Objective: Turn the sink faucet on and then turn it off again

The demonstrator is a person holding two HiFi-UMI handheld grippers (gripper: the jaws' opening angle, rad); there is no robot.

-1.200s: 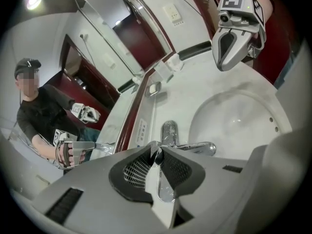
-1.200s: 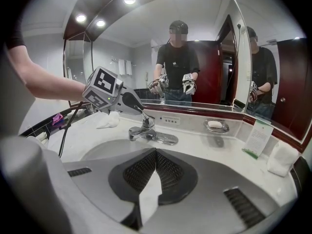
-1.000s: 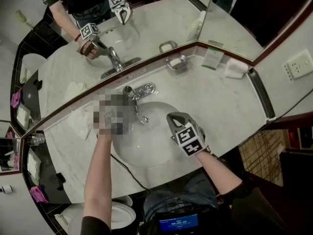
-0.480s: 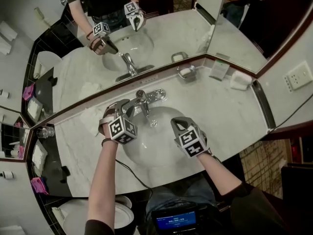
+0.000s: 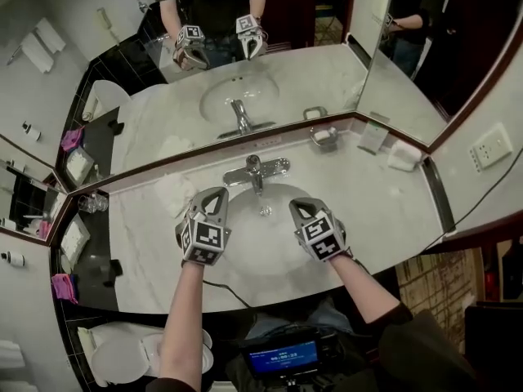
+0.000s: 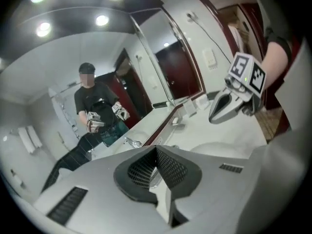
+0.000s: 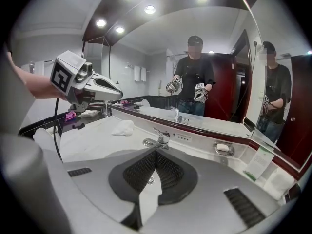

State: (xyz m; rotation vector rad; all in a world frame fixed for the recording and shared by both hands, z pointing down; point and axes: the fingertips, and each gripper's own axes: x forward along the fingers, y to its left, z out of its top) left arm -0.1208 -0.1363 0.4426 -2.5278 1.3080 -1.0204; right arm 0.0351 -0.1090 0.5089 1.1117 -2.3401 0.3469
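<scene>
The table (image 5: 392,198) is pale marble and runs along a big mirror (image 5: 286,80) in a bathroom. A round white sink (image 5: 261,256) is set in the middle of it. The faucet (image 5: 255,171) stands at the back of the sink, just under the mirror, with its spout over the bowl.

You hold both tools above the sink, on your side of the faucet. Neither one touches it. Your left hand-held gripper (image 5: 214,196) is over the left side of the bowl. Its jaws have just been closing, and now they meet with nothing between them. Your right hand-held gripper (image 5: 301,207) is over the right side of the bowl. Its jaws are pressed together too, and it holds nothing. The two tools sit side by side with a gap between them, and both point toward the faucet.

A crumpled white cloth (image 5: 170,190) lies on the table left of the faucet. A soap dish (image 5: 324,135) sits to its right, by the mirror. Further right are a small card (image 5: 373,140) and a folded white towel (image 5: 404,157).
</scene>
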